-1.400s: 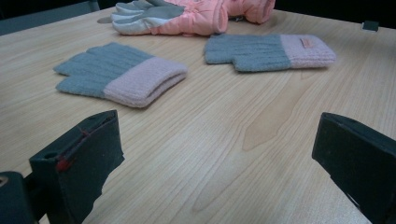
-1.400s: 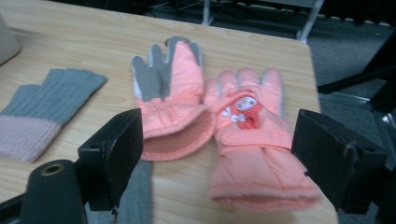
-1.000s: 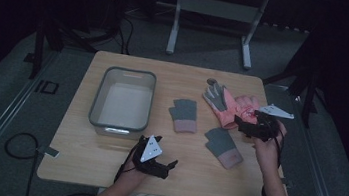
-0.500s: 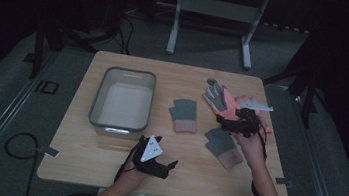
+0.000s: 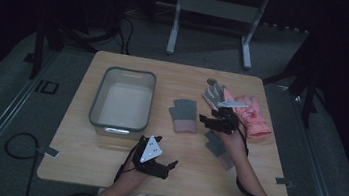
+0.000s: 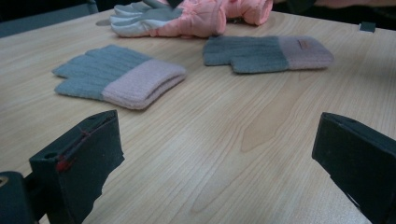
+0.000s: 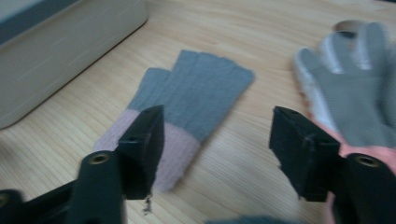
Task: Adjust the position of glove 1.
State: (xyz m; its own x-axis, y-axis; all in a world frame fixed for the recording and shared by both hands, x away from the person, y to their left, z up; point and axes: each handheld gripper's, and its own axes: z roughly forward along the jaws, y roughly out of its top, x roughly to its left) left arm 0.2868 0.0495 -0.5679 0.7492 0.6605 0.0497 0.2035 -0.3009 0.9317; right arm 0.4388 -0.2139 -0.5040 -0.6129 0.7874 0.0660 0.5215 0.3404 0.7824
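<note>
- Right gripper [image 5: 208, 122]: held above the table [image 5: 104, 165] between the two knit gloves; its jaws have just been closing and now stand partly apart, with nothing between them. In the right gripper view [image 7: 215, 144] the jaws frame bare wood just beside the cuff of the nearer glove.
- Left gripper [image 5: 166, 166]: rests low at the near edge of the table, jaws spread wide and empty. In the left gripper view [image 6: 210, 186] only wood grain lies between the jaws.
- Grey knit glove with pink cuff [image 5: 184, 115]: lies flat at the table's middle, fingers pointing away from the person, just left of the right gripper; it also shows in the right gripper view [image 7: 187, 107] and the left gripper view [image 6: 116, 77].
- Second grey knit glove [image 5: 216, 144]: lies flat near the person, partly covered by the right hand [image 5: 233, 141]; in the left gripper view [image 6: 266, 53] its pink cuff points right.
- Pink padded gloves [image 5: 251, 115]: piled at the right far side, grey palms upward, just beyond the right gripper.
- Grey bin [image 5: 97, 103]: stands on the left half of the table, well apart from the gloves.
</note>
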